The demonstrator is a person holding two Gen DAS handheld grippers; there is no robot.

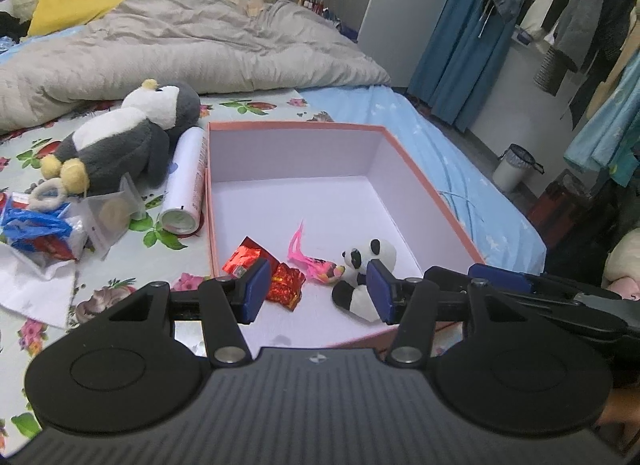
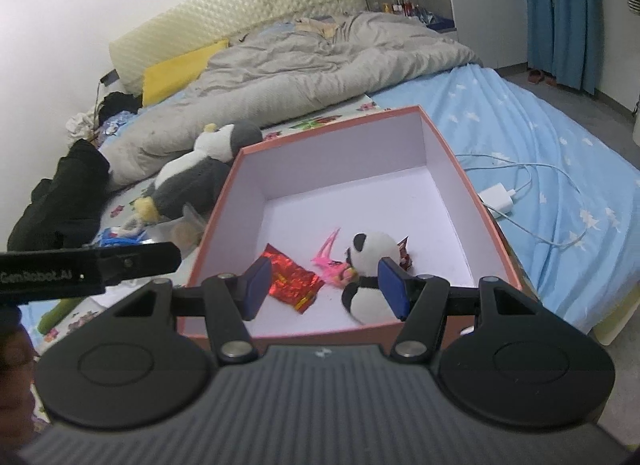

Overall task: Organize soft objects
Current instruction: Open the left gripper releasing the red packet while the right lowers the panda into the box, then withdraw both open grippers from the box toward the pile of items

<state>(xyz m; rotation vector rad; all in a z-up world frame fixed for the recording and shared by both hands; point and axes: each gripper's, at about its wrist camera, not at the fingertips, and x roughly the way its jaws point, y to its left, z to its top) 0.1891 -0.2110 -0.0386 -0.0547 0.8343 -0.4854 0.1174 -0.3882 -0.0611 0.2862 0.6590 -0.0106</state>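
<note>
Far left on the flowered sheet (image 1: 168, 243): crumpled wrappers and plastic bags (image 1: 44, 231). Next, a grey-and-white plush penguin (image 1: 120, 137) on its side, beside a white spray can (image 1: 186, 181) against the box wall. Centre: pink-rimmed open box (image 1: 296, 127), white inside, with red foil packets (image 1: 248, 259), a pink feathered toy (image 1: 316, 261) and a small plush panda (image 1: 362, 277) near the front. Left gripper (image 1: 318, 291) above the box's near edge, jaws apart, nothing held. Right gripper (image 2: 326, 289) likewise parted and empty. Right of the box: white charger with cable (image 2: 498, 197) on blue sheet.
</note>
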